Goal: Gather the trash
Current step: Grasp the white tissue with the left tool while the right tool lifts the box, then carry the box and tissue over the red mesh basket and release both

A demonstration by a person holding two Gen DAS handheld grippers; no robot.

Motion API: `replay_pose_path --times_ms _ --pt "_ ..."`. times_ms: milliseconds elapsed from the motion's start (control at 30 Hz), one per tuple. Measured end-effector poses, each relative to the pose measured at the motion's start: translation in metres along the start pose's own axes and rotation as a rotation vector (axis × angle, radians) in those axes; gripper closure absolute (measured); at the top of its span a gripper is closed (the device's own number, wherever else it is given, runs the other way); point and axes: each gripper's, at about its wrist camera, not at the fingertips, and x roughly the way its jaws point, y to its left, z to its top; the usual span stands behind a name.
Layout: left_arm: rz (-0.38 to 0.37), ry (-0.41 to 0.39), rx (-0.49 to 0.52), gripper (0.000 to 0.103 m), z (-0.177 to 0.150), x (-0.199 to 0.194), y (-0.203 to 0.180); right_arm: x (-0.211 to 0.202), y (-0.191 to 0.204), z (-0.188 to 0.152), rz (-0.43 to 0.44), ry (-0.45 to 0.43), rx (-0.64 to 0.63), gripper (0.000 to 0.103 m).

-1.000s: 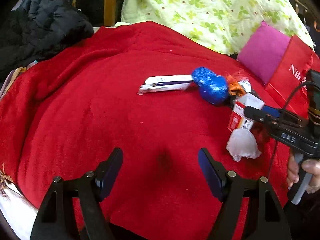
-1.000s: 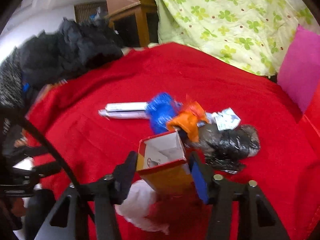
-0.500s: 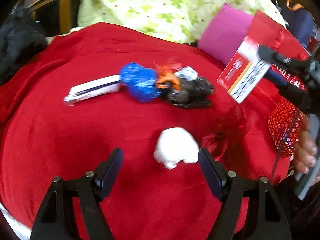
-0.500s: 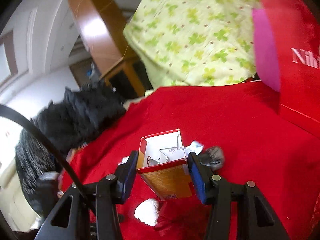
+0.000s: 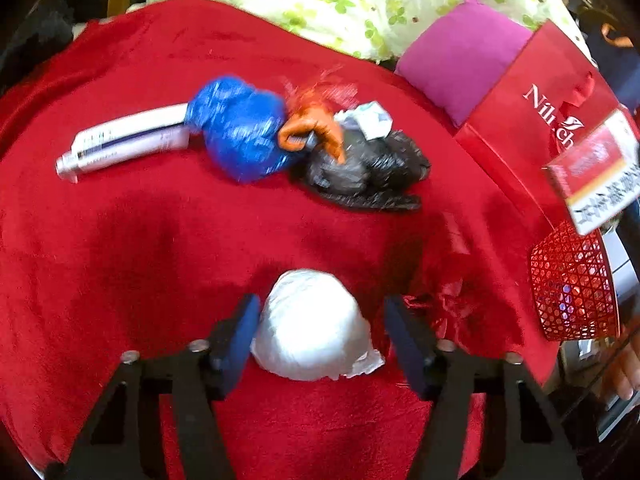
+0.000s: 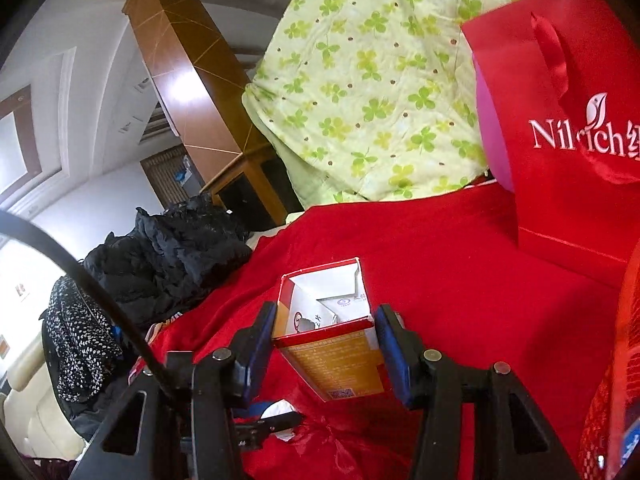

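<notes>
Two closing jaws of the left gripper [image 5: 320,320] straddle a white wad [image 5: 312,326] at the lower centre of the left view, the left pad touching it, the right one apart. In the right view, the right gripper [image 6: 325,338] clamps an open box [image 6: 328,332] at lower centre, above the red blanket [image 6: 460,264].

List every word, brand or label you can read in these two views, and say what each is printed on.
"Nil..ich", white letters with a leaf logo: red gift bag; its middle letters are unclear.
Small carton held in the right gripper: print, round logo and code square too small to read.
White tube: print blurred.
</notes>
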Motion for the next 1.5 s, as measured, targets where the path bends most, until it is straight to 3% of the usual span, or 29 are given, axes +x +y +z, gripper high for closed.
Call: replay_pose_path --times_ms 233,433,600,900,1500 --pt "-0.013 0.016 -0.069 0.058 -0.013 -0.004 0.018 -0.013 0.0 -0.002 0.008 -0.024 -0.008 0.05" --pt "-0.009 -0.059 -0.099 0.061 -0.012 -0.037 0.026 -0.025 -0.004 0.001 0.008 -0.059 -0.006 0.05" --pt "0.003 -0.14 -0.058 0.061 -0.007 -0.072 0.012 -0.046 -0.009 0.006 0.004 -0.116 0.003 0.05" --pt "-0.029 -0.246 0.122 0.061 0.009 -0.11 -0.068 -0.092 -0.022 0.014 -0.038 -0.23 0.005 0.05" --pt "-0.227 -0.248 0.415 0.06 0.033 -0.101 -0.241 -0.192 -0.091 0.017 -0.188 -0.443 0.157 0.05"
